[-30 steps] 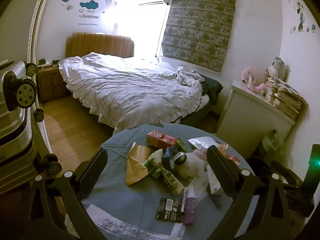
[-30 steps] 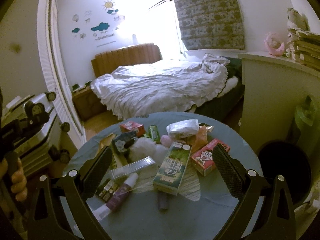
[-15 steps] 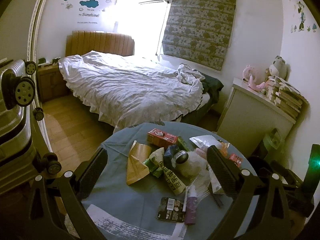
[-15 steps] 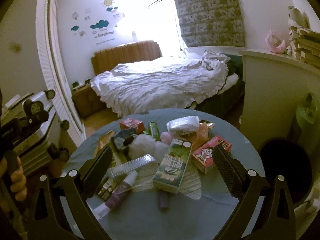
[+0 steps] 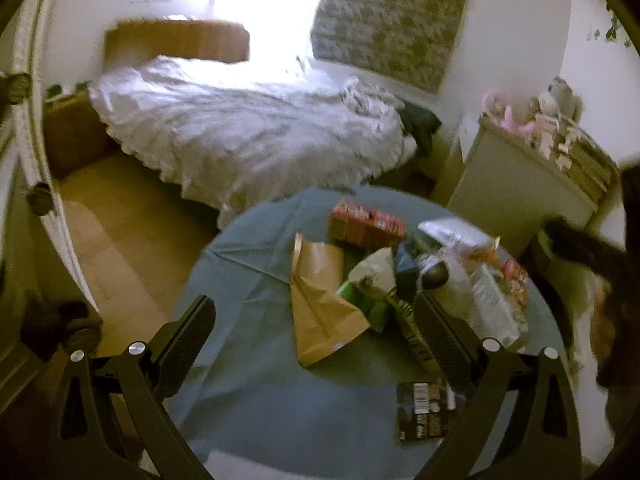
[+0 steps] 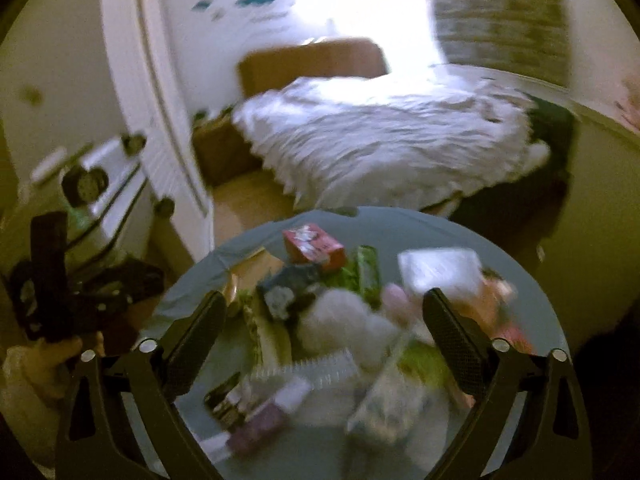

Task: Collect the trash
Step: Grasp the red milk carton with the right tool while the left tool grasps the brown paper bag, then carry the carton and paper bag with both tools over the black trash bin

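Observation:
A round table under a blue-grey cloth [image 5: 256, 360] carries a heap of trash. In the left wrist view a brown paper bag [image 5: 320, 304] lies between the wide-apart fingers of my left gripper [image 5: 316, 320], untouched. Behind it sit a red carton [image 5: 364, 226], a green-and-white wrapper [image 5: 372, 280] and a dark packet [image 5: 426, 412]. My right gripper [image 6: 324, 312] hovers above the heap, its jaws closing but still wide, pressing nothing. White fluffy trash [image 6: 352, 324], a red carton [image 6: 312, 246] and a purple tube [image 6: 264, 420] lie below, blurred.
A bed with white covers [image 5: 248, 132] stands behind the table. A pale cabinet [image 5: 516, 184] with toys and books is at the right. A suitcase [image 6: 108, 200] and a white door [image 6: 160, 120] are at the left, where a hand [image 6: 60, 356] holds the other gripper.
Both views have gone blurred with motion. The left gripper has dropped and shifted left, bringing the paper bag between its fingers. The right gripper has swung left over the heap.

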The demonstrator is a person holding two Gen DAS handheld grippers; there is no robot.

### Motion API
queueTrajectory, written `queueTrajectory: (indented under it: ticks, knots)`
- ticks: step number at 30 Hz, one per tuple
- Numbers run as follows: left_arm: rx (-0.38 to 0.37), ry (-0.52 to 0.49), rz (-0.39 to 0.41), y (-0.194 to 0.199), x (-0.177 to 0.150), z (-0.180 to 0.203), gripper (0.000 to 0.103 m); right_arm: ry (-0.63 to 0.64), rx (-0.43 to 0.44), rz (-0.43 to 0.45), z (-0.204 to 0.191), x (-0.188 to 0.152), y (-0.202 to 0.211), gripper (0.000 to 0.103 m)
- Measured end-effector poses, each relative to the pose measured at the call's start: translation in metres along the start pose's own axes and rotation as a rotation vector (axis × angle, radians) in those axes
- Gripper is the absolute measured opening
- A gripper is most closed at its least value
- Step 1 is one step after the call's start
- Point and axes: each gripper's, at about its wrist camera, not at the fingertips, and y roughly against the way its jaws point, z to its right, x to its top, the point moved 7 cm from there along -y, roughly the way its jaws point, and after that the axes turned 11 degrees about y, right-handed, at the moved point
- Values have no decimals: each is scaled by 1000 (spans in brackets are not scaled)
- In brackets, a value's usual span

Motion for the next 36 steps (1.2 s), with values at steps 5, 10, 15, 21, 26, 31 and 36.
queueTrajectory:
  ticks: [5,10,15,21,26,31,36]
  knots:
    - [-23,10,-85,-43,2,-4,83,120,60,-168,0,36,-89,80]
    - [-12,30,-142,-77,9,-8,71,202,149,-328,-10,52,-174,80]
    - [3,16,-197,-99,8,-12,60,236,177,-468,-8,41,-219,64]
    - [30,-28,-220,-110,11,-10,34,212,198,-453,-10,36,-216,54]
    - [18,-18,-208,-108,12,-12,12,113,189,-297,7,58,-166,53]
    - [-50,46,-121,-72,21,-19,10,-67,164,-53,28,65,-77,53]
    - [-123,70,2,-13,42,-11,10,-248,151,103,44,38,-8,53]
